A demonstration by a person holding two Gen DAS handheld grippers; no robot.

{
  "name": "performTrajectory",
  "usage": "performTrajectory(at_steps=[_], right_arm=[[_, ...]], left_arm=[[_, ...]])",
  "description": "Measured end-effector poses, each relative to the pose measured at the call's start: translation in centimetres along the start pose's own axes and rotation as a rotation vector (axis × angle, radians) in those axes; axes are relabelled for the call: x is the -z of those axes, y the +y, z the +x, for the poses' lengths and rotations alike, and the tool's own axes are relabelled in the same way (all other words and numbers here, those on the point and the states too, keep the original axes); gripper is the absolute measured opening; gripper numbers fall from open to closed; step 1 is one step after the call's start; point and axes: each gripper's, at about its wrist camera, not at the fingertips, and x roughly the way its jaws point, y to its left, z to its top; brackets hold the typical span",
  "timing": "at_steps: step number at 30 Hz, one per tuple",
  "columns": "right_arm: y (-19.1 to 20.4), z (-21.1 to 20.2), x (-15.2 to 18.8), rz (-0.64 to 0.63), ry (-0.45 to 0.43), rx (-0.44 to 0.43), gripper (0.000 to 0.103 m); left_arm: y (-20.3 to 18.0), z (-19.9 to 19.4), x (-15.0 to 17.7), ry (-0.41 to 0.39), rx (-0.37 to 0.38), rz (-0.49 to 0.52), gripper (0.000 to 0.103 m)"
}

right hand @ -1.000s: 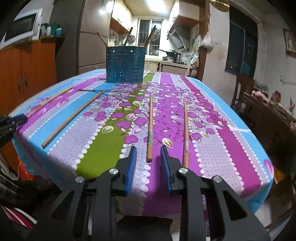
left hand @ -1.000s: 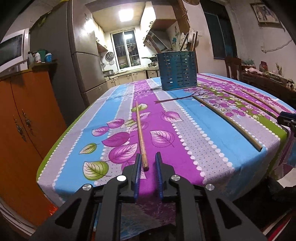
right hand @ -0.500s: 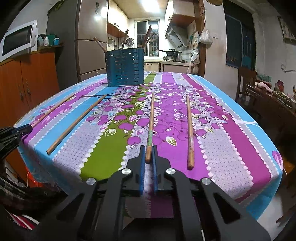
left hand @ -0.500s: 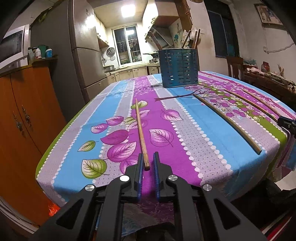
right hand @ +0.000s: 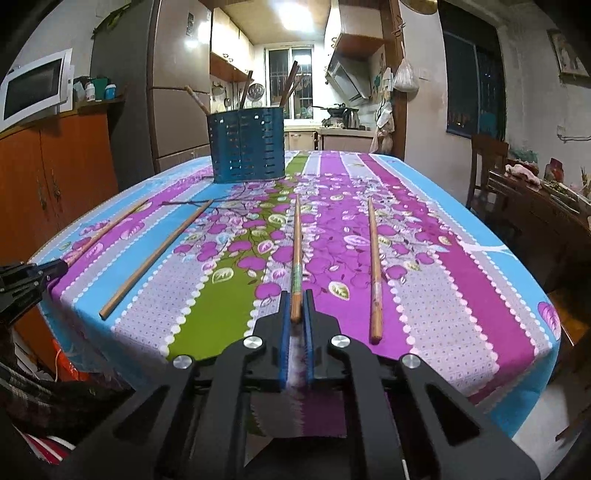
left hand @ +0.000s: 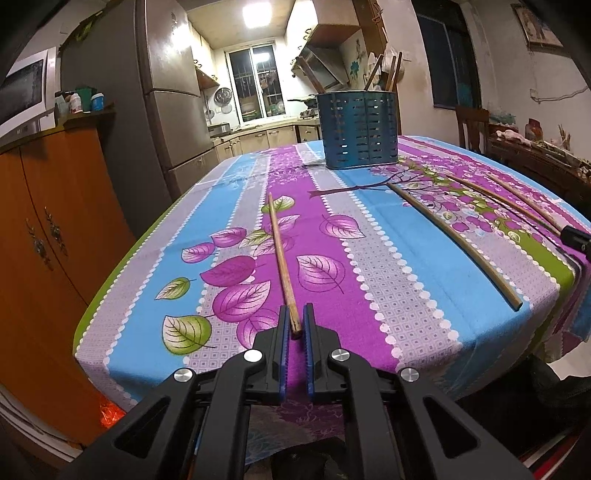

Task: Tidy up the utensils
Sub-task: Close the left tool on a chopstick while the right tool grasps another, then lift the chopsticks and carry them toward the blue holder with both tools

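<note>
No text, label, brand, number or sign can be read in either view. The small jars with pale labels [left hand: 77,103] on top of the orange wooden cabinet [left hand: 48,206] are too small and blurred for any writing to be made out. The framed picture [left hand: 538,25] high on the pale wall shows no letters that can be told. The white microwave oven [right hand: 37,88] carries no marking that can be read at this size. The striped purple, blue and green leaf-print tablecloth [right hand: 369,258] bears only a pattern.
</note>
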Motion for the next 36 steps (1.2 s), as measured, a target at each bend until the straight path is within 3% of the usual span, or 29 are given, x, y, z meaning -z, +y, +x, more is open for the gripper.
performTrajectory(at_steps=[10,36], right_arm=[[0.3,-1.5,-1.9,-0.018,-0.065,-0.005,0.005],[0.3,-5.9,-9.8,-0.070,-0.313,-0.028,0.005]], left_arm=[[0.2,-0.4,-0.5,-0.007,-0.003,0.004,0.008],[3.4,-5.6,-7.1,-0.188,0.029,-0.079,0.008]])
